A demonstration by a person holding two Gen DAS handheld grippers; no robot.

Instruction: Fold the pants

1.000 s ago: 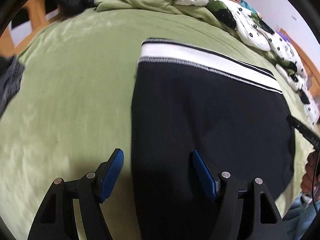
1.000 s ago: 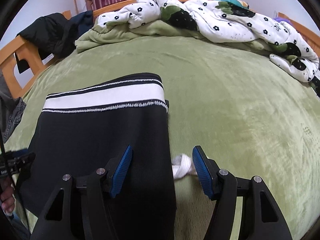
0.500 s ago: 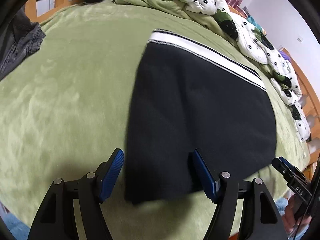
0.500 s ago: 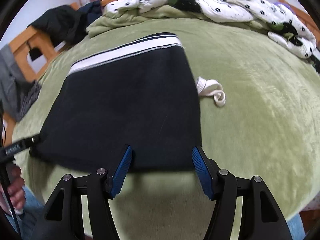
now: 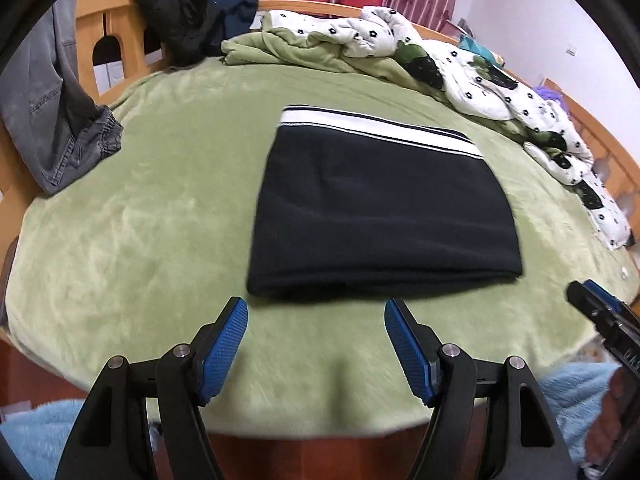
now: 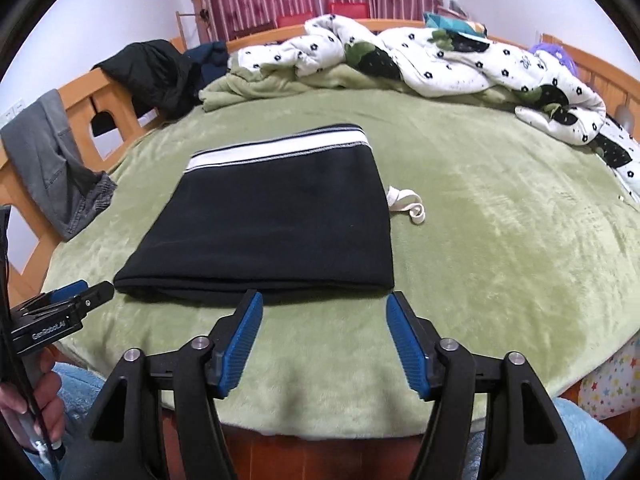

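One pair of dark pants lay folded into a flat, roughly square bundle near the middle of the bed, on its fuzzy green blanket. The white, dark-edged waistband ran across the far side, toward the headboard, and the rounded folded edge faced the two tools, so the bundle's slightly longer axis ran away from the viewer. The cloth looked soft, matte and smooth. In the right wrist view a white cord curled out from the bundle's right side onto the blanket; whether it was the drawstring could not be told for sure.

The left gripper hung over the blanket's near edge with its ribbed blue pads spread apart and nothing between them. The right gripper hung likewise just short of the fold, its jaws widening, with only blanket behind the gap.

A crumpled white quilt with black flowers lay heaped at the far end. Gray jeans and a black jacket hung over the wooden bed frame.
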